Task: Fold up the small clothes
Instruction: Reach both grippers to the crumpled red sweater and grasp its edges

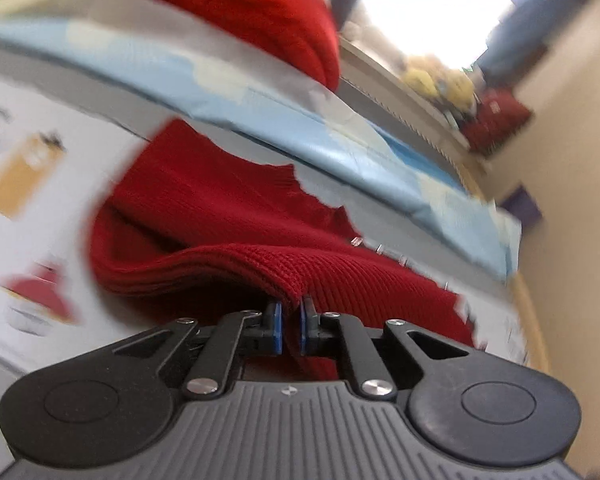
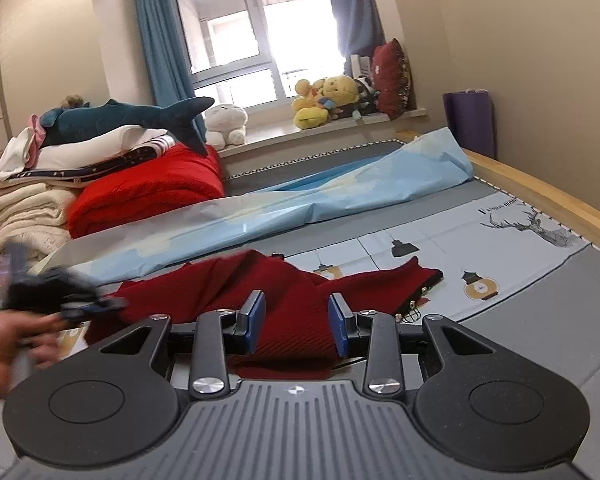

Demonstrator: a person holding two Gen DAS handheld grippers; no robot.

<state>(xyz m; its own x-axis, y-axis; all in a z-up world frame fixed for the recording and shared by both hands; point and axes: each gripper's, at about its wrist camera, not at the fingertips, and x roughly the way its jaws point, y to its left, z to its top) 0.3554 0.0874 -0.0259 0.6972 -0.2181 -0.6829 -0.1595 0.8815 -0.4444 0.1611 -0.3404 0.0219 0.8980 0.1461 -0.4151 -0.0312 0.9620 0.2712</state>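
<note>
From my left wrist, my left claw [image 1: 291, 322] is pressed together, its blue pads [image 1: 277, 322] pinching a ribbed edge of the red knit garment [image 1: 204, 216]. The cloth rises in a fold from the pinch and spreads away over the bed sheet [image 1: 40, 208], which is pale and printed with lantern pictures. Beyond the garment lies a crumpled light blue cover [image 1: 260, 120], and past that a red blanket [image 1: 260, 12]. This view is tilted and smeared, so no writing on the sheet can be read here.

From my right wrist, my right claw [image 2: 297, 322] stands partly spread, hanging over the near part of the same red knit garment [image 2: 260, 284]; cloth shows between the pads [image 2: 340, 326], but they do not press on it. The garment lies rumpled across the bed sheet [image 2: 500, 264], one part reaching right toward a printed lantern [image 2: 478, 286]. Small dark hardware shows along its right edge. At the left edge my left hand [image 2: 4, 352] grips the left claw [image 2: 100, 306], blurred, at the garment's left end. The sheet carries a stag drawing [image 2: 540, 224] with a short line of black lettering beside it, too small and skewed to read. Further back are the blue cover [image 2: 340, 188], the folded red blanket [image 2: 152, 192], a toy shark [image 2: 120, 118] on stacked bedding, and soft toys [image 2: 328, 96] on the window sill.
</note>
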